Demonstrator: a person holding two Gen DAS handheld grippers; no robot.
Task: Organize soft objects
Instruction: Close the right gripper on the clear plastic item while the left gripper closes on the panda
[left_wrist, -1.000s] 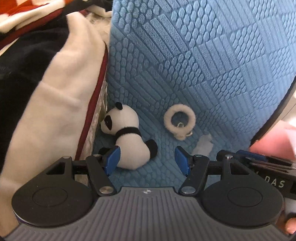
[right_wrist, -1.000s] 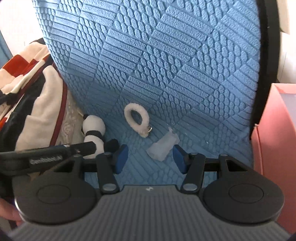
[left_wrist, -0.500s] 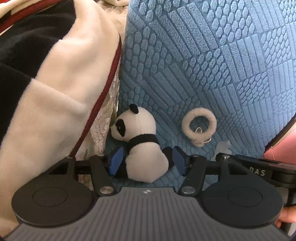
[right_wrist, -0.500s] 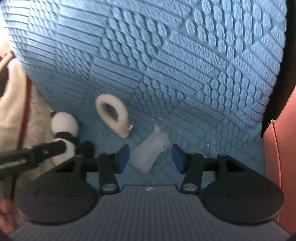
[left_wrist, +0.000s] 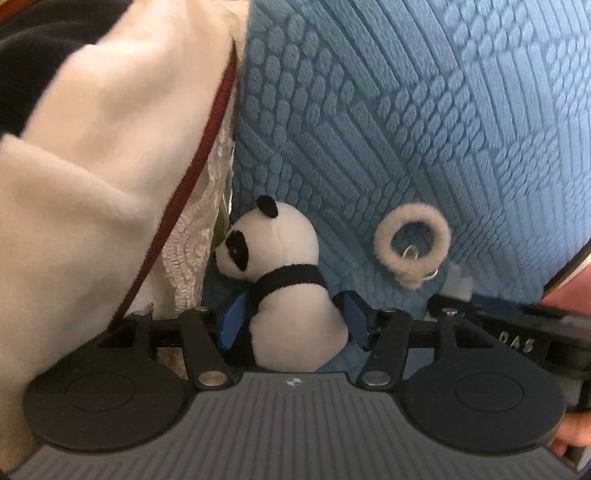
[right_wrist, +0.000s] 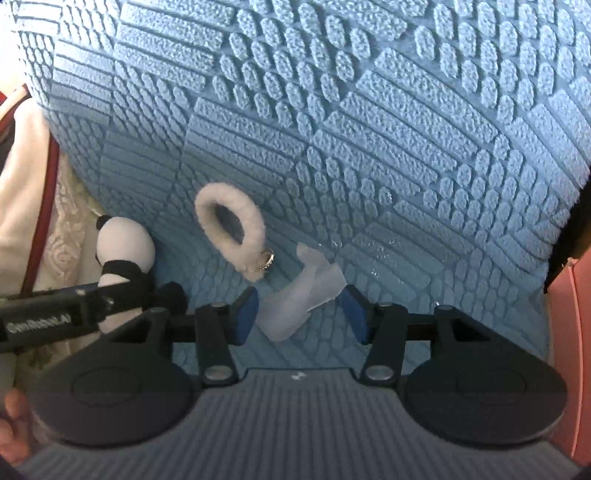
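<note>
A small plush panda (left_wrist: 284, 280) lies on the blue textured cover (left_wrist: 406, 129), its face toward the blanket on the left. My left gripper (left_wrist: 293, 317) is open with its blue pads on either side of the panda's body. A fluffy cream ring with a metal clasp (left_wrist: 412, 245) lies to the right; it also shows in the right wrist view (right_wrist: 231, 232). A crumpled white tissue (right_wrist: 301, 293) lies between the pads of my open right gripper (right_wrist: 299, 314). The panda (right_wrist: 123, 254) is partly hidden there behind the left gripper.
A cream, black and red fleece blanket (left_wrist: 92, 166) and a white lace cloth (left_wrist: 195, 251) press in at the left. A pink box (right_wrist: 570, 332) stands at the right, beyond the cover's dark edge.
Both grippers have moved forward and down. The left pads now straddle the panda, and the right pads now straddle the tissue. The objects have not moved.
</note>
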